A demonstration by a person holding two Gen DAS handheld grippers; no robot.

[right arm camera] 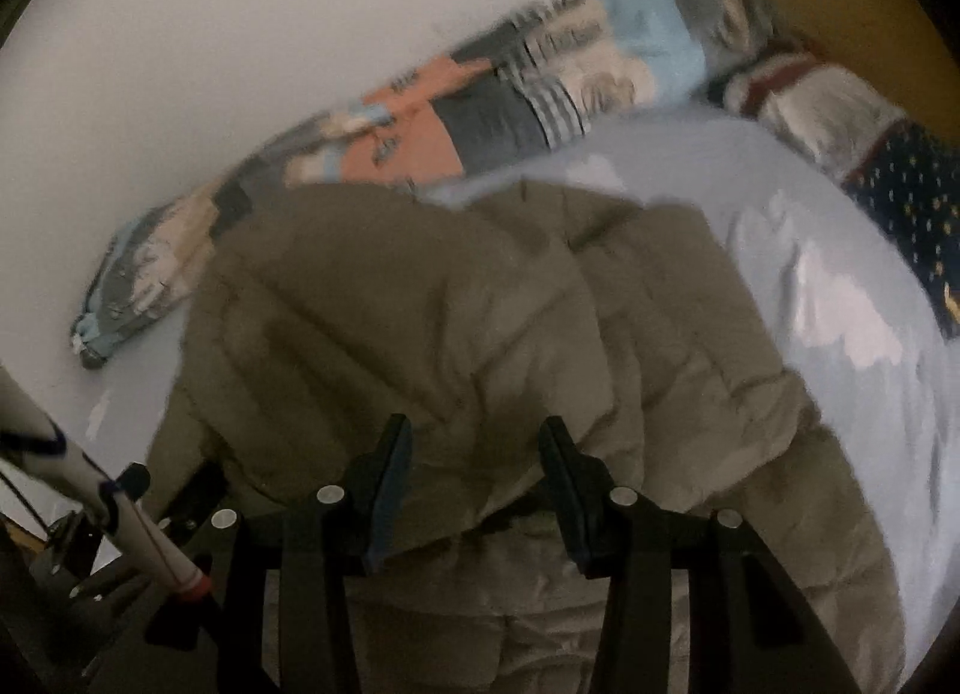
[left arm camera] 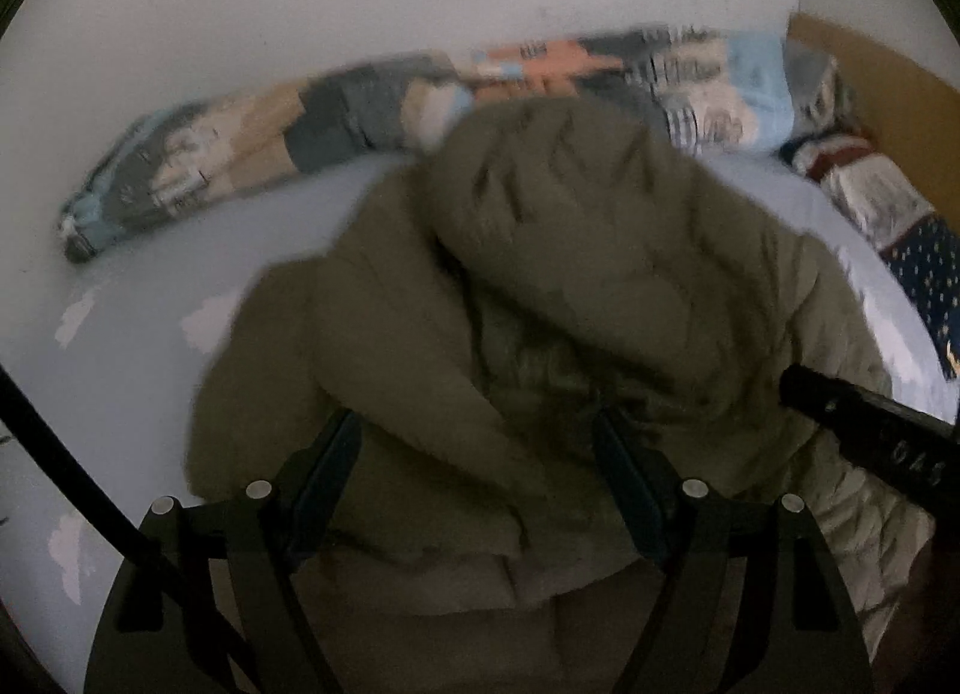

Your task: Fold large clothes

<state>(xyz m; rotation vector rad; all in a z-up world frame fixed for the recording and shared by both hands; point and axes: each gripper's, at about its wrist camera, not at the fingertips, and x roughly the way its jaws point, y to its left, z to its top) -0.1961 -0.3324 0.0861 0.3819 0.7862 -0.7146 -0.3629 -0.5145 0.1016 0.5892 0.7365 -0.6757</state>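
An olive puffer jacket (left arm camera: pixel 570 274) lies bunched on a light blue bed sheet (left arm camera: pixel 150 304). My left gripper (left arm camera: pixel 474 448) has its jaws wide apart, and a thick fold of the jacket fills the gap from pad to pad. In the right wrist view the same jacket (right arm camera: pixel 420 322) bulges up between the pads of my right gripper (right arm camera: pixel 477 454), which is shut on a narrower fold near the jacket's edge. A black finger of the right gripper (left arm camera: pixel 870 436) also shows at the right edge of the left wrist view. Both views are blurred.
A rolled patchwork quilt (left arm camera: pixel 300 123) (right arm camera: pixel 480 105) lies along the white wall behind the jacket. A dark blue patterned cloth (left arm camera: pixel 924 274) (right arm camera: pixel 912 190) sits by a brown headboard (left arm camera: pixel 888 93). A black cable (left arm camera: pixel 60 454) hangs at the left. Bare sheet (right arm camera: pixel 810 274) shows at the right.
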